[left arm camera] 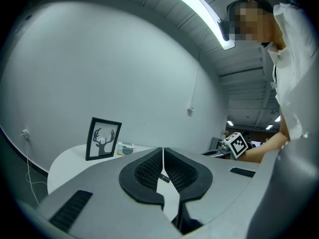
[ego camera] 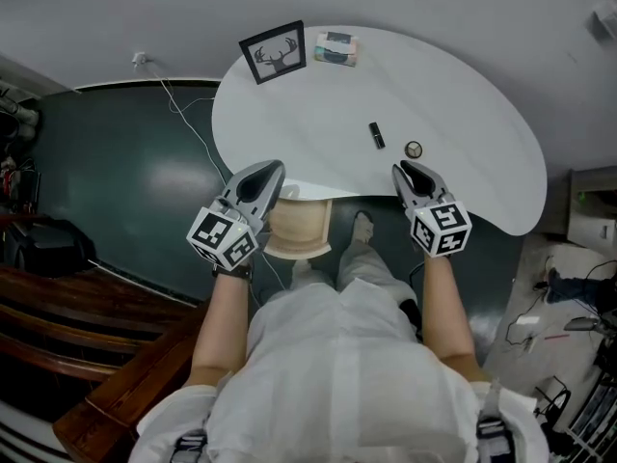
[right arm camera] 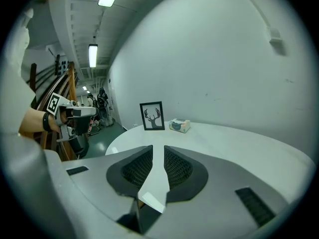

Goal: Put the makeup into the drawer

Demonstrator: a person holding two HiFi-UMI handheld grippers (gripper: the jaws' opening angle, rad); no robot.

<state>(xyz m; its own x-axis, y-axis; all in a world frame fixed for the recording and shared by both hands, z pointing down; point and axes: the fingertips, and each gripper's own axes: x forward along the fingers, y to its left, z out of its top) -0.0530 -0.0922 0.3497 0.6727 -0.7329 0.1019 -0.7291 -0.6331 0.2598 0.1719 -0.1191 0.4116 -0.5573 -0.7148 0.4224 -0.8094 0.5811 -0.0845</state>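
Your left gripper (ego camera: 273, 167) is clenched: in the left gripper view (left arm camera: 163, 149) the two pads meet at the tips with nothing caught between them. Your right gripper (ego camera: 403, 167) is released: in the right gripper view (right arm camera: 158, 147) a narrow gap stands between the pads, bare table showing through, nothing held.

Both grippers hover at the near edge of the white table (ego camera: 434, 85), left one over the edge toward the left, right one just at the edge toward the right, well apart from each other.

Makeup sits on the table, untouched. The black makeup stick (ego camera: 376, 135) lies flat just beyond your right gripper, and the small round makeup piece (ego camera: 414, 149) is near it, to its right and closer to the gripper. Neither touches a gripper.

A pale wooden box (ego camera: 299, 228) shows below the table's near edge, between your grippers; whether it's the drawer, you can't tell from here.

At the far side of the table a deer picture frame (ego camera: 274, 52) stands upright, with a tissue pack (ego camera: 336, 48) just to its right. Both show in the gripper views too: frame (left arm camera: 103, 139) (right arm camera: 152, 116), pack (left arm camera: 127, 149) (right arm camera: 179, 125).

The floor (ego camera: 116, 181) is dark green, and a white cable (ego camera: 183, 114) runs across it.
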